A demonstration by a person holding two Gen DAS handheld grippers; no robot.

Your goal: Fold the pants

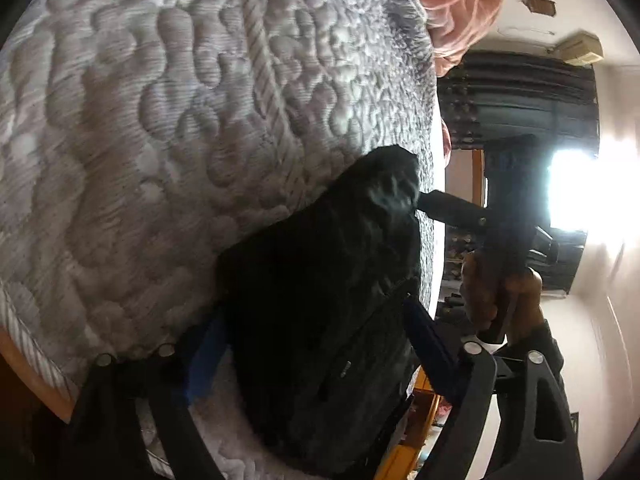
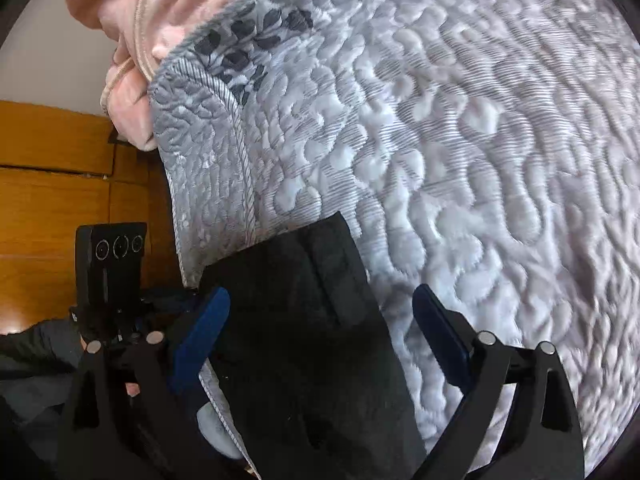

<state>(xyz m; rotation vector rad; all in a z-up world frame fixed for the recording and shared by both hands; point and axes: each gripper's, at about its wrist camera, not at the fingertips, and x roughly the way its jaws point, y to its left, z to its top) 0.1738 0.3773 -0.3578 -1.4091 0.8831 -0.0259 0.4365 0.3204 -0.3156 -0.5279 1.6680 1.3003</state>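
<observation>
- the pants (image 2: 304, 320) are showing plain black, with a pale smudge on the bunched end in the left wrist view
- the quilt (image 2: 460, 160) is showing pale grey with raised squiggles and dark grey leaves near its corded edge
- the blanket (image 2: 160, 8) is looking soft pink
- the gripper pads (image 2: 202, 332) are showing blue on black arms
- the wood panels (image 2: 52, 184) are glowing orange-brown

The black pants (image 2: 304, 340) run past the bottom edge between the right hand-held gripper (image 2: 320, 328) fingers; the quilted bed (image 2: 480, 160) beyond is motion-blurred.
</observation>
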